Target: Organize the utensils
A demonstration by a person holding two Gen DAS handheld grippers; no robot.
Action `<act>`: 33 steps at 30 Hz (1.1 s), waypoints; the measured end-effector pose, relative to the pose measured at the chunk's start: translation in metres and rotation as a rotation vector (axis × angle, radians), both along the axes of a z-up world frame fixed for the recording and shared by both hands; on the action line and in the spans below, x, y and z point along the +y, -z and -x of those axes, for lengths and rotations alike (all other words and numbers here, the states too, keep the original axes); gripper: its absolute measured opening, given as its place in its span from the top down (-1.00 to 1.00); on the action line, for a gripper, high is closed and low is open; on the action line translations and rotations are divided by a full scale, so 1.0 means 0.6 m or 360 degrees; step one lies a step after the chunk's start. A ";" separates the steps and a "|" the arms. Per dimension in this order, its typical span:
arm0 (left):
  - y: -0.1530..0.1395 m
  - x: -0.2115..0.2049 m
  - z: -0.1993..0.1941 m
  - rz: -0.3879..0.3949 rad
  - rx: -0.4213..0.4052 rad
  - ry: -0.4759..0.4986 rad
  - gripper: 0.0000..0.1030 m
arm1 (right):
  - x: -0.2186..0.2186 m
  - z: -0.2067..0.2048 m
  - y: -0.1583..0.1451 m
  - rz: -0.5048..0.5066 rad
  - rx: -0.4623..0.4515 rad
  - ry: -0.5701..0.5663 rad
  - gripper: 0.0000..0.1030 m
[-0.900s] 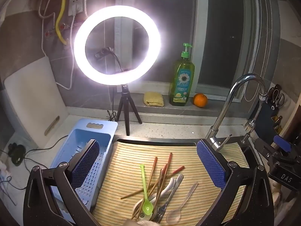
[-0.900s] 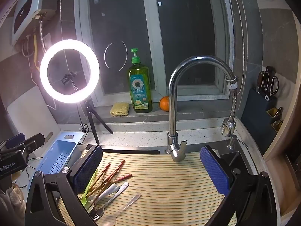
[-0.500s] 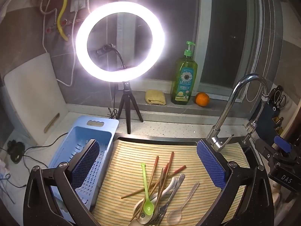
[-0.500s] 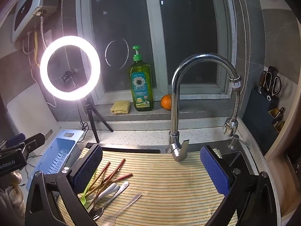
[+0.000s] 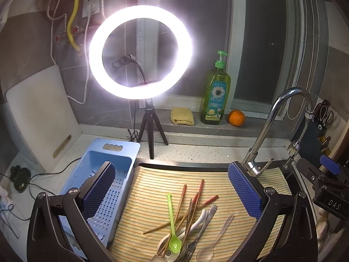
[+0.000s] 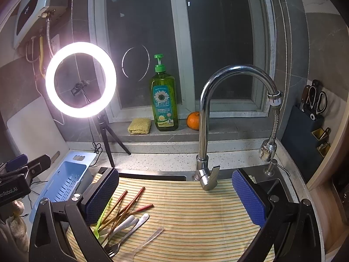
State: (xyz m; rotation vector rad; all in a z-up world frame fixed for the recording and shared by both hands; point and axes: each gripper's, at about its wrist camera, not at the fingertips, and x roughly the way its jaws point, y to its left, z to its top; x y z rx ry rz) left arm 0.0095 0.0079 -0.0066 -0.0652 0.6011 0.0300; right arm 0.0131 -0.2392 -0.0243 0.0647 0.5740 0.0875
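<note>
A pile of utensils lies on a yellow striped cloth (image 5: 152, 185) over the sink: reddish-brown chopsticks (image 5: 197, 198), a green plastic spoon (image 5: 172, 224), a white spoon (image 5: 197, 219), a metal fork (image 5: 202, 229) and a clear spoon (image 5: 216, 238). My left gripper (image 5: 172, 187) is open and empty above and behind the pile. In the right wrist view the pile (image 6: 124, 216) lies at lower left beside the left finger. My right gripper (image 6: 175, 194) is open and empty over bare cloth (image 6: 196, 218).
A blue slotted basket (image 5: 109, 183) stands left of the sink (image 6: 65, 181). A chrome faucet (image 6: 205, 131) rises behind the cloth. A lit ring light on a tripod (image 5: 139, 52), soap bottle (image 5: 216, 91), sponge (image 5: 182, 115) and orange (image 5: 236, 118) stand behind.
Both grippers have drifted slightly; the background has shifted a little in each view. The utensils have not moved and both grippers stay open.
</note>
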 end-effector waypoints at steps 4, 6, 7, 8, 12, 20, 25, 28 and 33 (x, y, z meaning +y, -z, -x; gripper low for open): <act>-0.001 -0.002 -0.003 0.0004 -0.0001 0.0006 -0.99 | -0.001 -0.001 -0.004 0.0007 -0.0012 0.0006 -0.98; 0.000 -0.003 -0.005 0.0004 0.0002 0.0014 -0.99 | 0.000 -0.001 -0.004 0.0012 -0.0014 0.0009 -0.98; 0.000 -0.004 -0.005 0.0002 0.0003 0.0017 -0.99 | -0.001 -0.001 -0.003 0.0010 -0.0012 0.0010 -0.98; 0.001 -0.006 -0.005 0.0001 0.0003 0.0019 -0.99 | -0.001 -0.001 -0.003 0.0008 -0.0011 0.0012 -0.98; 0.000 -0.007 -0.005 0.0005 -0.0004 0.0015 -0.99 | -0.002 -0.001 -0.004 0.0005 -0.0013 0.0021 -0.98; 0.002 -0.008 -0.007 -0.0001 0.0000 0.0023 -0.99 | -0.005 -0.003 -0.004 0.0006 -0.0014 0.0028 -0.98; 0.001 -0.011 -0.007 -0.0012 -0.0009 0.0027 -0.99 | -0.006 -0.004 -0.004 0.0003 -0.0009 0.0027 -0.98; 0.001 -0.012 -0.007 -0.0013 -0.0010 0.0030 -0.99 | -0.005 -0.005 -0.004 0.0002 -0.0010 0.0028 -0.98; 0.001 -0.014 -0.006 -0.0014 -0.0011 0.0037 -0.99 | -0.006 -0.005 -0.003 0.0001 -0.0008 0.0030 -0.98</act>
